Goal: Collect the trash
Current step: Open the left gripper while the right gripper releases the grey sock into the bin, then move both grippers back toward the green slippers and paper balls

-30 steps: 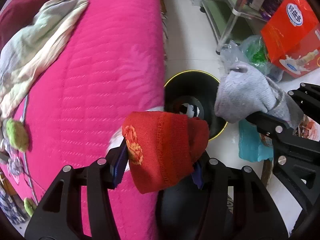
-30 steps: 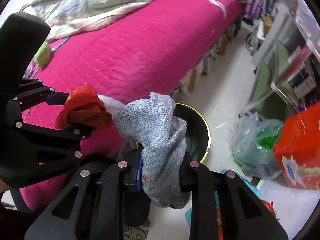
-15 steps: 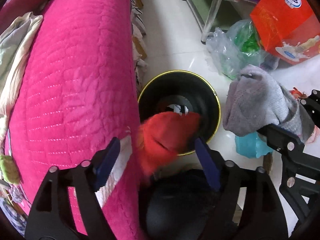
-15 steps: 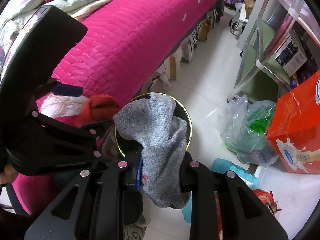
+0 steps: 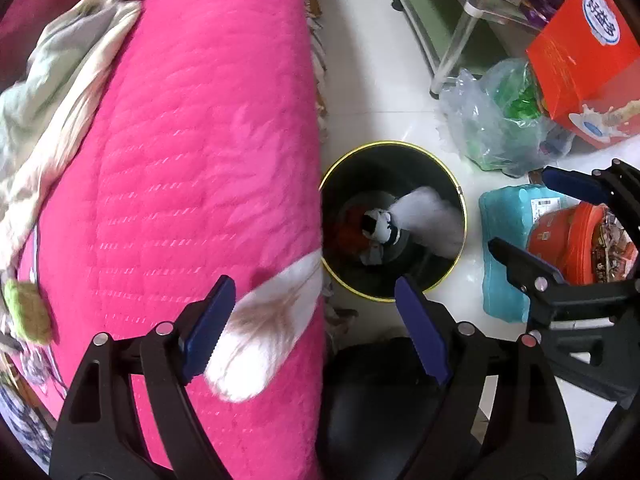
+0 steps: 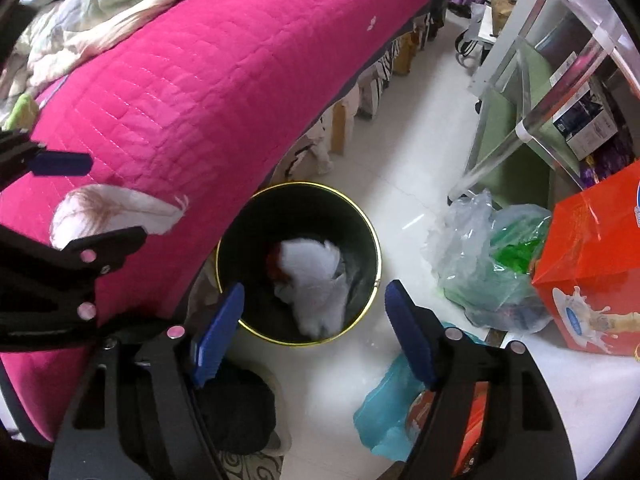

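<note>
Right wrist view: right gripper [image 6: 312, 328] and left gripper [image 5: 312, 328], jaws just opened and empty, hang over the black yellow-rimmed bin [image 6: 370, 236]; grey sock [image 6: 316, 280] lies inside. Lift straight clear.

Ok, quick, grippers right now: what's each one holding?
Left gripper: open, empty, jaws just opened.
Right gripper: open, empty, jaws just opened; pale grey sock blurred inside the bin.
</note>
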The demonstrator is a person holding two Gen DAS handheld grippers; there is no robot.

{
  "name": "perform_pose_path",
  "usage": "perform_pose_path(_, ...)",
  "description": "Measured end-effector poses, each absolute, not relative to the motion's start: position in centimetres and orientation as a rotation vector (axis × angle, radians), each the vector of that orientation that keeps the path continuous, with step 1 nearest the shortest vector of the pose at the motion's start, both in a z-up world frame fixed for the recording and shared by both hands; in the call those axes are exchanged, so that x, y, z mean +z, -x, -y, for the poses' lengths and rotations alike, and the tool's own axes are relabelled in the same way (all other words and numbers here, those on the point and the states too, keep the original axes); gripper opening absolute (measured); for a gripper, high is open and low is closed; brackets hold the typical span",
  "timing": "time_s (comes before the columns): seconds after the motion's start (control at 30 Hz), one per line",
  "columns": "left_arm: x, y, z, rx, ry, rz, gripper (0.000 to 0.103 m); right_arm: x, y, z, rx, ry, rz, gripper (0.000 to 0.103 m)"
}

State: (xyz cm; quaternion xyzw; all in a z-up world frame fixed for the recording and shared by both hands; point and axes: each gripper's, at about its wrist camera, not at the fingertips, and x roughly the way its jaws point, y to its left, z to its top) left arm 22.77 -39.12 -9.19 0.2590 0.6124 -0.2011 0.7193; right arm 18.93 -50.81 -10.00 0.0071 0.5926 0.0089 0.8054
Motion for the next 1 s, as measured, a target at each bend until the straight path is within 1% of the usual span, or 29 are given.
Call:
perform_pose_path(0.37, -7.1, -22.6, 32.4, -0.335, -0.445, -1.352, 0.08, -8.0, -20.4, 46.3, 0.075, 0.017, -1.231, 0.07)
perform_pose_path(1.0, -2.8, -20.7, 19.9, -0.093, -0.267, -1.296, 0.08, -3.1, -23.1, 33.2, 0.269, 0.205, -1.138, 0.07)
